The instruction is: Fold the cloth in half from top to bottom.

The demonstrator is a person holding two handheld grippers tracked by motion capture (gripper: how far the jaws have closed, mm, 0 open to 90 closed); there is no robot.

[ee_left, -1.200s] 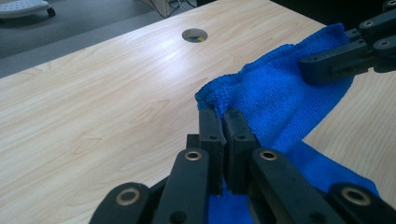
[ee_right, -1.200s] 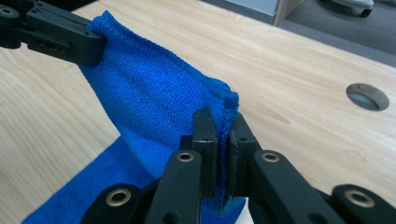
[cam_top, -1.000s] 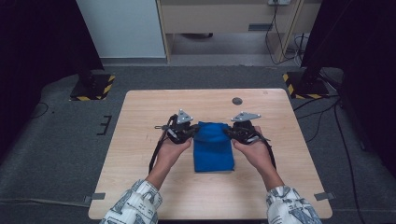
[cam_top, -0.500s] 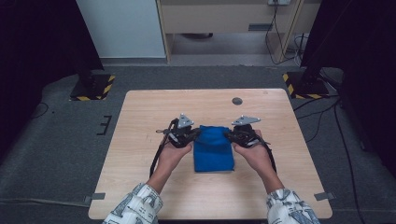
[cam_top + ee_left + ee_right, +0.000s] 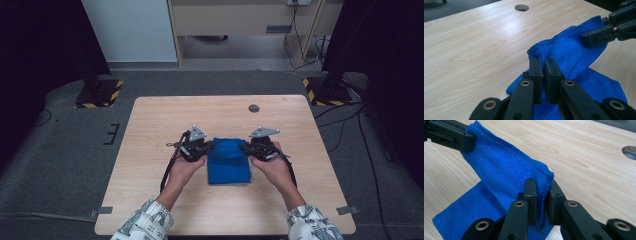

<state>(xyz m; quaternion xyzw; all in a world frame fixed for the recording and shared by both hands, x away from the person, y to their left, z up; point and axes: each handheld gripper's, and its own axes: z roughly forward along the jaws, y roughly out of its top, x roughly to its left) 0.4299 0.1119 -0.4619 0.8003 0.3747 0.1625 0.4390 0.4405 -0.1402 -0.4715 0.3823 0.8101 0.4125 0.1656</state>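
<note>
Even overhead light; table bright, surroundings dark at both side edges. Pale glare upper centre in left gripper view; nearest jaws soft.

The cloth lies on the table between the left hand-held gripper and right hand-held gripper.

Left tool, right tool: black linked jaws, brass-ringed pivot holes; grey three-cornered plate on top; black cable trailing behind. White patterned sleeves.
</note>
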